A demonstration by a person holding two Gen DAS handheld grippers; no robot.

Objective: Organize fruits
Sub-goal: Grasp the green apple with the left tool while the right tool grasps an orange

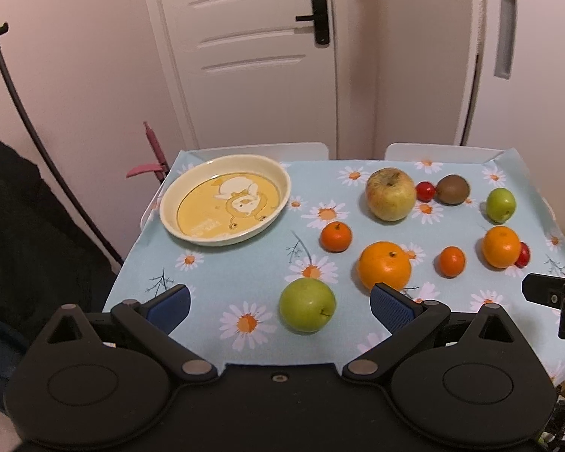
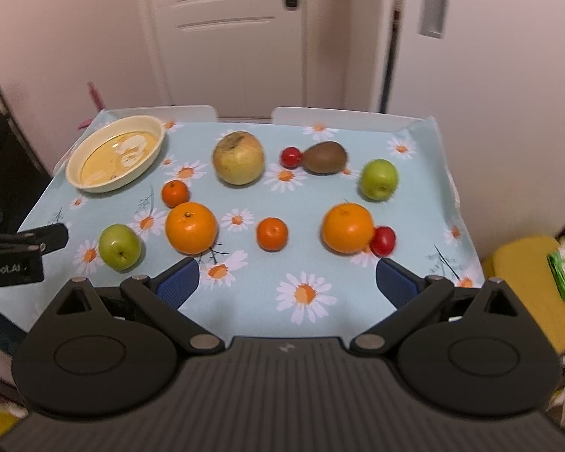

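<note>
Left wrist view. Nothing is judged sorted yet: the cream dish (image 1: 225, 203) at the counter's (image 1: 222, 282) far left lies bare, and every fruit is seen loose on the daisy cloth. The left claw (image 1: 278, 303) is spread wide, nothing held; the near green apple (image 1: 307, 304) lies just ahead between its pads. Also listed: large orange (image 1: 385, 265), mandarin (image 1: 335, 236), yellow apple (image 1: 390, 194), kiwi (image 1: 452, 189). No obstruction is noted between apple and dish.

Right wrist view. The right claw (image 2: 286, 282) is likewise spread and empty, held above the near edge. Ahead are catalogued a second orange (image 2: 347, 228) touching a red fruit (image 2: 383, 240), a small mandarin (image 2: 272, 233), a far green apple (image 2: 379, 179). All ten fruits are judged still to be moved.
</note>
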